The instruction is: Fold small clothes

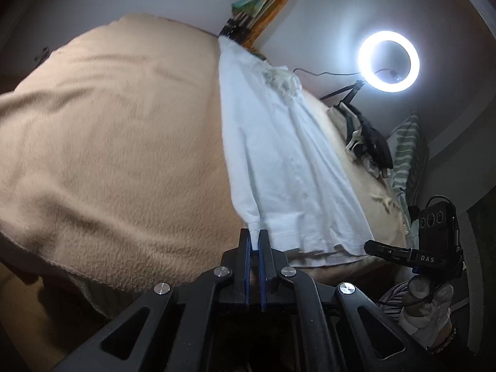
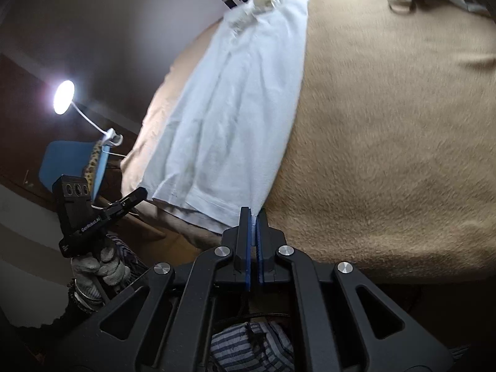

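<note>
Both the left gripper [image 1: 254, 235] and right gripper [image 2: 253, 217] pinch the near hem corners of a white shirt [image 1: 279, 161] lying mid-frame on a tan blanket [image 1: 117, 142], whose wide surface lies bare beside it; the far collar is blurred.

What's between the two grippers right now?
The white garment's hem edge spans from left gripper to right gripper, over the beige blanket; both wrist views.

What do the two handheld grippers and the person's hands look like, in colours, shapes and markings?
Both grippers are matte black, with angular linkage arms, round silver pivot bolts and slim fingers lined with blue pads. The left gripper carries white "GenRobot.AI" lettering on its body; the right gripper shows "DAS". Each has a black block with three round lenses. The hands wear pale knit gloves, with bracelets at the wrists and striped clothing behind.
</note>
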Motion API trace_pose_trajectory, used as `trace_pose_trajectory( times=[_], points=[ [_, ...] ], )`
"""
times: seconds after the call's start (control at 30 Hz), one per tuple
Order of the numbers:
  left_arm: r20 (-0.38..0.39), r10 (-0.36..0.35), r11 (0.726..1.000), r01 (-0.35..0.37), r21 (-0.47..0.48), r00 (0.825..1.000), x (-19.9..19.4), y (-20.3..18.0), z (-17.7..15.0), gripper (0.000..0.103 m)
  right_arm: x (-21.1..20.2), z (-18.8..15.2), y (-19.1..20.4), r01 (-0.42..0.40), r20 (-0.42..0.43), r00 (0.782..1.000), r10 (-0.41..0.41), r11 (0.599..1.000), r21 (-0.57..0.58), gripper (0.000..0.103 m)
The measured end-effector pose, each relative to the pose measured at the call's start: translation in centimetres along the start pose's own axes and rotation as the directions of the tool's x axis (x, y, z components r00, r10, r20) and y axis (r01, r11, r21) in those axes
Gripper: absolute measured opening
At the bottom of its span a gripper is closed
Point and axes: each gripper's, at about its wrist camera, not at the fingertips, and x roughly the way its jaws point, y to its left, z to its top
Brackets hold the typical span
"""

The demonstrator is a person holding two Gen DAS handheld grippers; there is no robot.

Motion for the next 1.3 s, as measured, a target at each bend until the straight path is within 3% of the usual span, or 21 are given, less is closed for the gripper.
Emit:
trace_pose_trajectory(
  times=[0.33, 0.7, 1.0, 1.3],
  points=[
    [0.032, -0.027, 0.999, 0.026, 0.024, 0.999, -1.3, -1.1, 1.7, 0.001, -0.9, 1.3, -0.5, -0.071, 0.039, 0.997, 0.070, 0.997, 0.032, 0.004],
    [0.103, -0.037, 0.998, 0.031, 0.055, 0.994, 0.6, -3.1, 9.7, 0.001, -1.5, 8.0, -0.5, -0.112, 0.152, 0.983, 0.102, 0.992, 0.054, 0.004],
    [0.096, 0.027, 0.999, -0.029, 0.027, 0.995, 6.2, -1.5, 15.6, 0.001, 1.4, 14.6, -3.0, -0.084, 0.189, 0.980, 0.059, 0.988, 0.127, 0.004],
    [0.059, 0.051, 0.999, -0.050, -0.006, 0.997, 9.7, 1.0, 16.4, 0.002, 4.1, 16.3, -4.3, -0.004, 0.142, 0.990, -0.014, 0.991, 0.131, 0.004]
  ],
)
